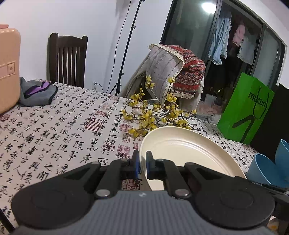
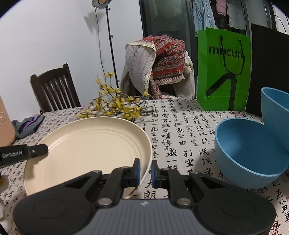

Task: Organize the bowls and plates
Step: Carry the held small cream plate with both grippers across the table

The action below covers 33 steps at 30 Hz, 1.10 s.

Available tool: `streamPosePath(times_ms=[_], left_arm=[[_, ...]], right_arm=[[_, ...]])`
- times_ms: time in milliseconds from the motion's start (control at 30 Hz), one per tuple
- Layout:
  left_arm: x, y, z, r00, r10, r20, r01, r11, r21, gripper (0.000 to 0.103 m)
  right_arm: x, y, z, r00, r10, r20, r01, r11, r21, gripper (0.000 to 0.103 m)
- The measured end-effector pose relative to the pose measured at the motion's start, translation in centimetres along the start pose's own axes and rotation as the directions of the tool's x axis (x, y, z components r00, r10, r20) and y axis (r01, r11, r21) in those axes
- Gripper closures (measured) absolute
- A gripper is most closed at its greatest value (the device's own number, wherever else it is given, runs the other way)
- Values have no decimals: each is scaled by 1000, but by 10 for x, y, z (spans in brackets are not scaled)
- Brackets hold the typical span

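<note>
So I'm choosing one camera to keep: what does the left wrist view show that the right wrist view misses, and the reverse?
Only the left wrist view: the left hand-held gripper shut on the cream plate's rim.
Only the right wrist view: the right hand-held gripper clamping the opposite rim, and the lamp head.
Both: plate, blue bowls, yellow flowers, green bag, dark chair.

Both grippers look alike. The left gripper (image 1: 142,163) has matte black linkage arms with silver pivot pins, two round black discs at the base, and a grey ribbed housing between them bearing a small white mark. Its jaws carry blue pads. The right gripper (image 2: 145,170) is the same build; white "GenRobot.AI" lettering and a small screw show on a black bar.
</note>
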State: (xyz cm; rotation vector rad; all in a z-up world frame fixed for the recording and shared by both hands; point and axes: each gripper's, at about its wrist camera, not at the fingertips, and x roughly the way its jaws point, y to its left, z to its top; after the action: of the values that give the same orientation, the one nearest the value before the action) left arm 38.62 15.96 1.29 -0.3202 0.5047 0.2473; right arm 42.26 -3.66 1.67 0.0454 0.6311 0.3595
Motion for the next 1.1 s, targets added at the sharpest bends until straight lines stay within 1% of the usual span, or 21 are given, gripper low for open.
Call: streamPosePath(times_ms=[100, 400, 533, 733, 1100], left_arm=[[-10, -2, 0, 1000, 9, 14, -10, 999, 38, 95], [-36, 0, 3, 1000, 2, 6, -3, 998, 69, 95], [-46, 2, 3, 1000, 1, -10, 0, 997, 79, 95], [-67, -1, 2, 1000, 13, 8, -14, 992, 127, 95], [-98, 4, 2, 1000, -4, 20, 1, 992, 130, 95]], right_arm=[[-6, 2, 2, 1000, 9, 9, -9, 1000, 1, 92], [-31, 12, -1, 999, 4, 36, -3, 1000, -20, 91], [-44, 15, -3, 998, 3, 56, -1, 999, -34, 92], [-60, 18, -6, 997, 14, 75, -12, 999, -35, 91], [-85, 27, -11, 995, 29, 100, -26, 999, -38, 91]])
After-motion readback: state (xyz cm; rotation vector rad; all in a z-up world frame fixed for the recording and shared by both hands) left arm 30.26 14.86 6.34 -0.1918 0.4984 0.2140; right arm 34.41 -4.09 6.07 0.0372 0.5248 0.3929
